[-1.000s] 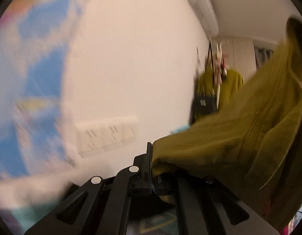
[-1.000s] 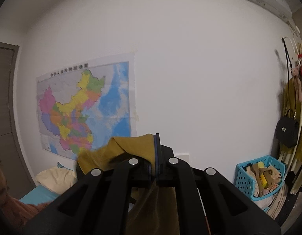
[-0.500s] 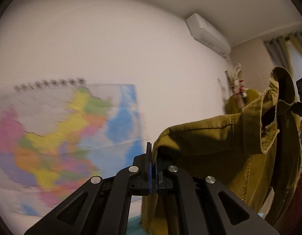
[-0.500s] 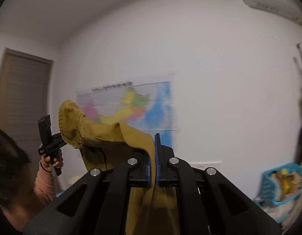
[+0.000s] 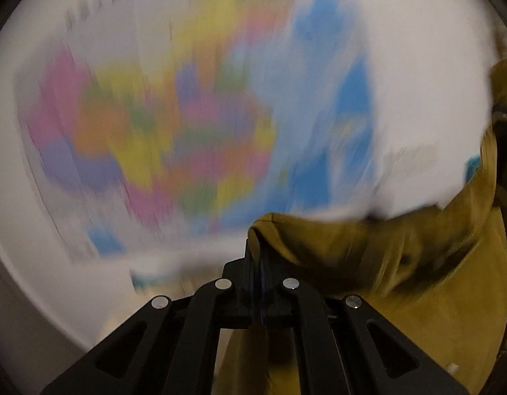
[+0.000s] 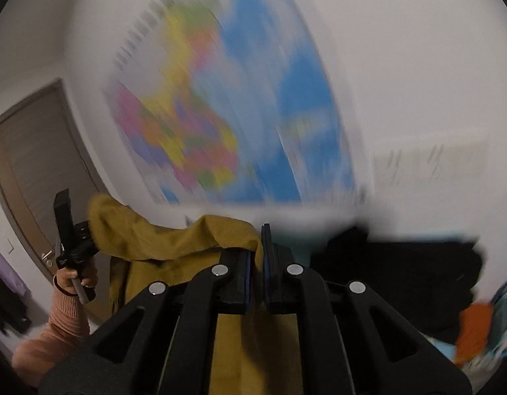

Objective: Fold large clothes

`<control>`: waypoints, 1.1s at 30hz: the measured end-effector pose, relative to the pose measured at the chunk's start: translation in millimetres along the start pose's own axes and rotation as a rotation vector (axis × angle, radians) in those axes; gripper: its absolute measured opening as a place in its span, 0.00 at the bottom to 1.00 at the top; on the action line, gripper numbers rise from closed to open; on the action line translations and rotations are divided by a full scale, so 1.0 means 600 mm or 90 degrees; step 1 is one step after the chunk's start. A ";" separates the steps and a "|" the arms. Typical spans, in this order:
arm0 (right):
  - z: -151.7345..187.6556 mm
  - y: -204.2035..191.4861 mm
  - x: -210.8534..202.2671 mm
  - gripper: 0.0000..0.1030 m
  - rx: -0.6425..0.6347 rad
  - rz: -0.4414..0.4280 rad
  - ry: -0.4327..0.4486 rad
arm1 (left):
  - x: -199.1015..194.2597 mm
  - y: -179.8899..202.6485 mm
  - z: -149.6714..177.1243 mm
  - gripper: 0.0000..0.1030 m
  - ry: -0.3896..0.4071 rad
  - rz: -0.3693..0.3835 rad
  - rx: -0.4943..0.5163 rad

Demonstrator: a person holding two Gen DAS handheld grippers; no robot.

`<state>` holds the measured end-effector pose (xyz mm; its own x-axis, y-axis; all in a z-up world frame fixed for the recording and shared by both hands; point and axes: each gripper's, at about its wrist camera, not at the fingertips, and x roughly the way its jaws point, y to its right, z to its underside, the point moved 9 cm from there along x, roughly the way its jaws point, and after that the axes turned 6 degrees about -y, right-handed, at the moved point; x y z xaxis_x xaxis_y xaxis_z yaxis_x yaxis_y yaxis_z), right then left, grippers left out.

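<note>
A large mustard-yellow garment (image 5: 401, 263) hangs in the air between both grippers. My left gripper (image 5: 257, 256) is shut on one edge of it; the cloth runs off to the right and drapes below. My right gripper (image 6: 260, 243) is shut on another edge of the same garment (image 6: 174, 240), which stretches left to the left gripper (image 6: 72, 240) held in the person's hand. Both views are blurred by motion.
A coloured wall map (image 6: 227, 115) hangs on the white wall ahead, with a brown door (image 6: 33, 171) at the left. A dark pile of clothes (image 6: 401, 270) and an orange item (image 6: 474, 332) lie low at the right. Wall switches (image 6: 431, 161) sit right of the map.
Both grippers have swung downward with the garment still held; the views now aim lower on the wall, and a dark pile of clothes has come into the right wrist view.
</note>
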<state>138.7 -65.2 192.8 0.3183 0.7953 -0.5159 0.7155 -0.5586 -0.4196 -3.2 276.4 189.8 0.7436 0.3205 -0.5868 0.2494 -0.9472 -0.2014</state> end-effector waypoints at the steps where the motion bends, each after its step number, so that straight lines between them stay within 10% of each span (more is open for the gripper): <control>1: 0.014 0.028 0.051 0.06 0.026 0.004 -0.026 | 0.062 0.000 0.025 0.01 -0.040 0.008 -0.010; 5: 0.092 0.133 0.258 0.06 0.109 0.024 -0.164 | 0.280 0.006 0.109 0.00 -0.174 0.015 -0.047; 11: 0.133 0.258 0.323 0.19 0.172 0.123 -0.192 | 0.391 0.017 0.137 0.01 -0.235 0.059 -0.053; 16: 0.118 0.244 0.261 0.67 0.089 0.191 -0.167 | 0.376 0.055 0.131 0.67 -0.211 0.118 0.034; 22: 0.107 0.157 0.300 0.80 -0.125 0.247 -0.199 | 0.380 0.073 0.190 0.73 -0.271 0.148 0.112; 24: 0.121 0.169 0.346 0.76 -0.139 0.267 -0.248 | 0.386 0.082 0.210 0.73 -0.298 0.163 0.123; 27: 0.147 0.180 0.388 0.12 -0.126 0.256 -0.291 | 0.407 0.091 0.245 0.27 -0.343 0.164 0.129; 28: 0.148 0.180 0.392 0.05 -0.115 0.253 -0.292 | 0.413 0.087 0.253 0.02 -0.359 0.159 0.120; 33: 0.072 0.145 0.309 0.03 -0.042 0.155 -0.144 | 0.397 0.026 0.182 0.01 -0.292 0.132 0.024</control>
<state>233.3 23.5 28.1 0.3442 0.5646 -0.7502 0.6770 -0.7028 -0.2183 109.8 338.0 -38.8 0.4236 0.1024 -0.9001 0.0960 -0.9931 -0.0678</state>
